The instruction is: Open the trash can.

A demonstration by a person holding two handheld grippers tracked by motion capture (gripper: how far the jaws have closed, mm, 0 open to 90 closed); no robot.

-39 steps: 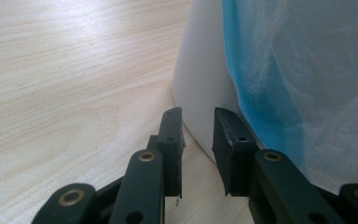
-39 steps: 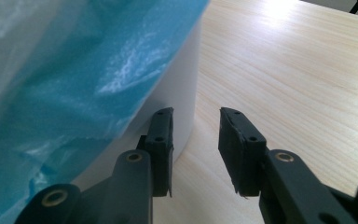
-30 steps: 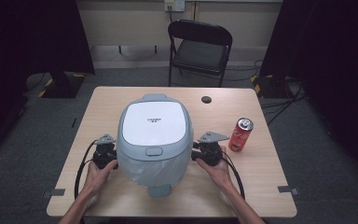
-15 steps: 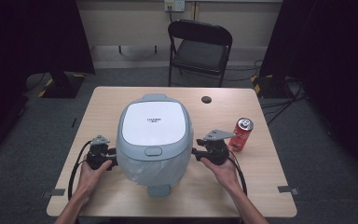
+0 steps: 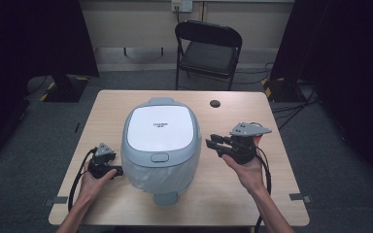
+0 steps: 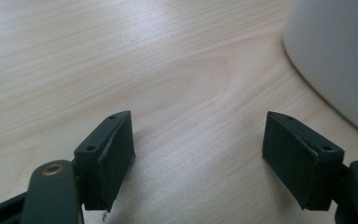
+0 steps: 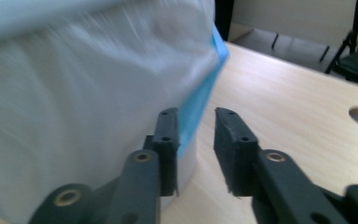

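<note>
High view: a big grey rice cooker (image 5: 161,143) stands in the middle of the counter (image 5: 272,194), lid closed. The left gripper (image 5: 118,171) rests low beside its base; its jaws have just been opening and hold nothing. The right gripper (image 5: 212,144), raised near the cooker's side, has been closing on nothing. Next, I judge, it must reach the lid button (image 5: 159,158).

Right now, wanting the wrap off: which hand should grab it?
Probably right: the right gripper, jaws just closing, empty, is beside the wrap's blue edge; the left gripper, just opening, empty, lies low.
</note>
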